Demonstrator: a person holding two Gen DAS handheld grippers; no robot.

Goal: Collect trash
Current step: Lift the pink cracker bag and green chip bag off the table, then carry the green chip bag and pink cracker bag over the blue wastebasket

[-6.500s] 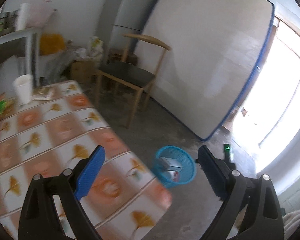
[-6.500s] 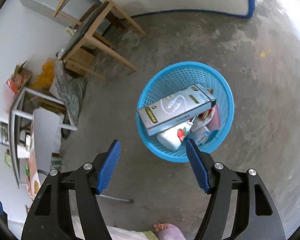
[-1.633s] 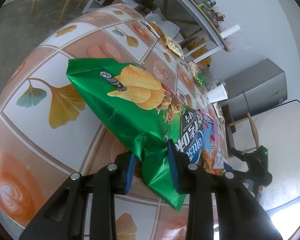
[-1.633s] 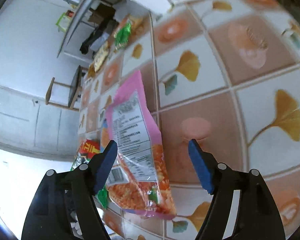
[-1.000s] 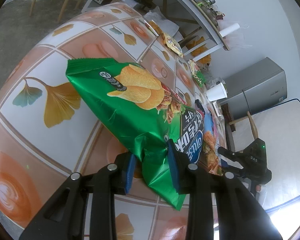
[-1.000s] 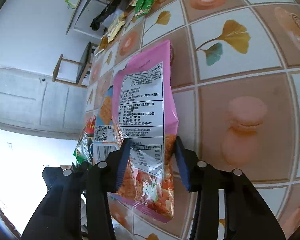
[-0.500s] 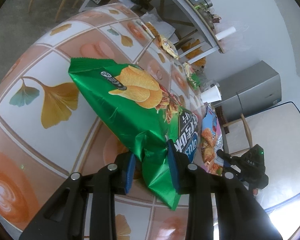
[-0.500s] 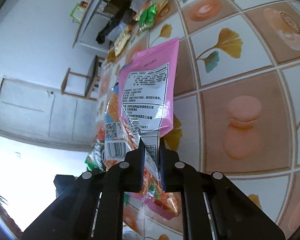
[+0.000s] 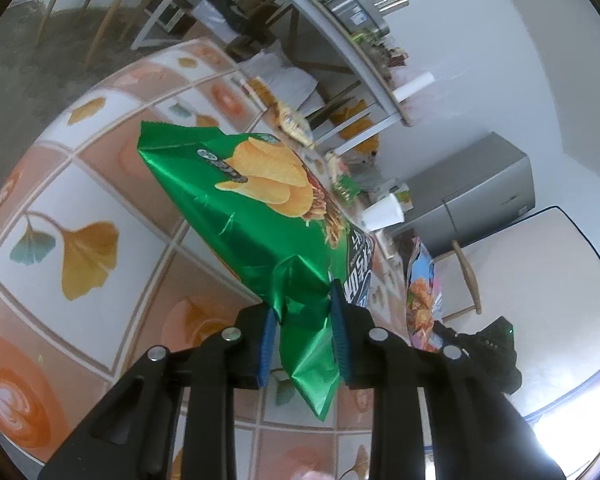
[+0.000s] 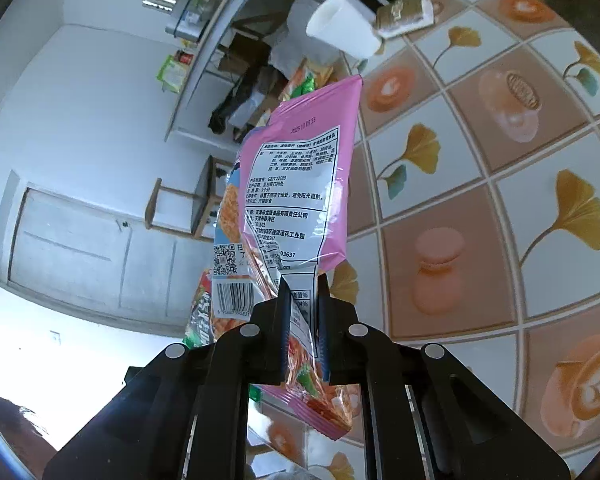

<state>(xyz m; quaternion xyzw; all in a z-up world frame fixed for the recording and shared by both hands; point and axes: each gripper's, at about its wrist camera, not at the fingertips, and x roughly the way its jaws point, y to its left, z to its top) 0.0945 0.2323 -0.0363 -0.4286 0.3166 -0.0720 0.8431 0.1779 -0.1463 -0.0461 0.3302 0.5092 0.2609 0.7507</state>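
Observation:
My left gripper point(image 9: 302, 308) has a crumpled green chip bag point(image 9: 260, 208) by its near end, its jaws closing tighter on the foil. The bag hangs just above the tiled tablecloth of the table point(image 9: 80, 184). My right gripper point(image 10: 302, 284) is shut on the lower part of a pink snack bag point(image 10: 300, 184), which stands upright above the table point(image 10: 480, 160). In the left wrist view the pink snack bag point(image 9: 422, 292) shows at the right, with the right gripper's black body below it. The green chip bag point(image 10: 198, 320) peeks out at the lower left of the right wrist view.
A white paper cup point(image 10: 342, 32) and a small carton point(image 10: 406, 14) stand at the table's far end. More snack packets point(image 9: 292, 124) lie along its far edge. Beyond are a metal shelf point(image 9: 340, 40), a grey fridge point(image 9: 472, 188) and a wooden chair point(image 9: 466, 276).
My right gripper shut on the pink bag and lifted it upright off the table. My left gripper raised the green bag a little and tilted up.

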